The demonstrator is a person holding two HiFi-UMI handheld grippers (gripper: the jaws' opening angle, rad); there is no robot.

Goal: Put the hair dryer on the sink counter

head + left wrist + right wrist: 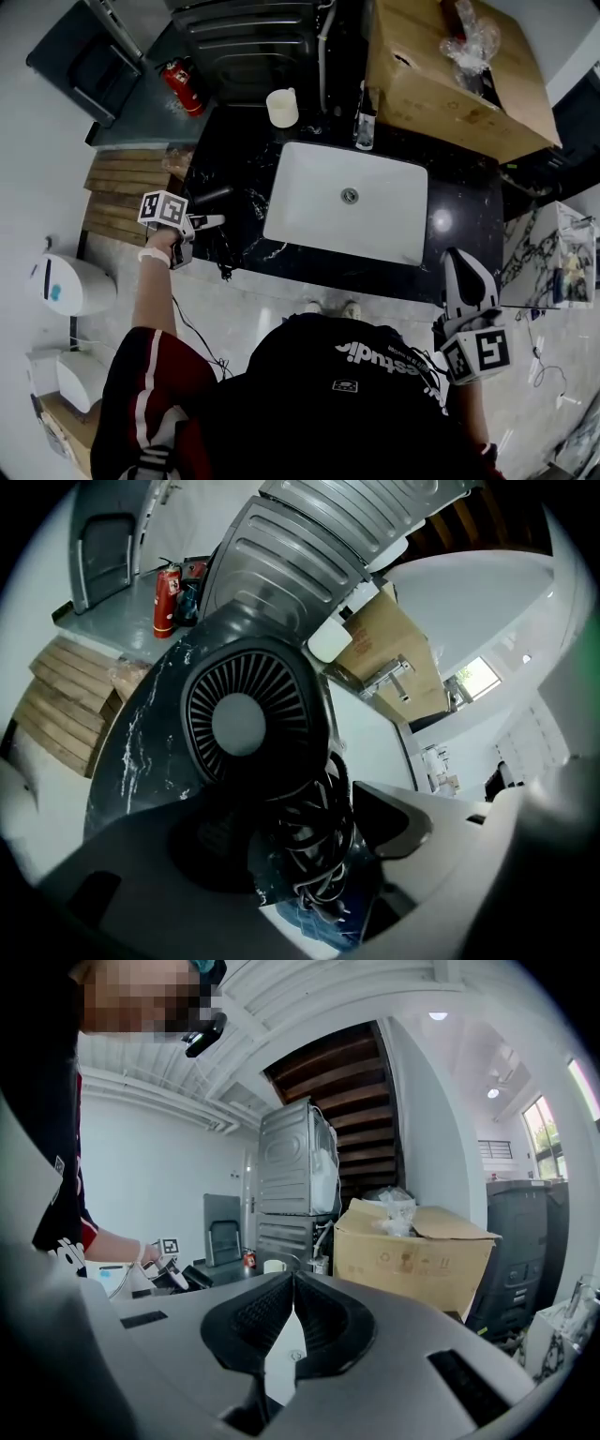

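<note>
Clamping the hair dryer [246, 719] by its handle and bundled cord [314, 832], the left gripper [309, 855] is holding it at the left end of the black sink counter [234, 155], just beside the basin [319, 216]. Only the release seems left to do. The right gripper [292, 1309] is hanging pinched together and empty, near the counter's front edge. With black against black, it is hard to tell whether the dryer is resting on the stone.

A utility washroom: sink [319, 187] in black counter [459, 216], stacked laundry machines [248, 37].
</note>
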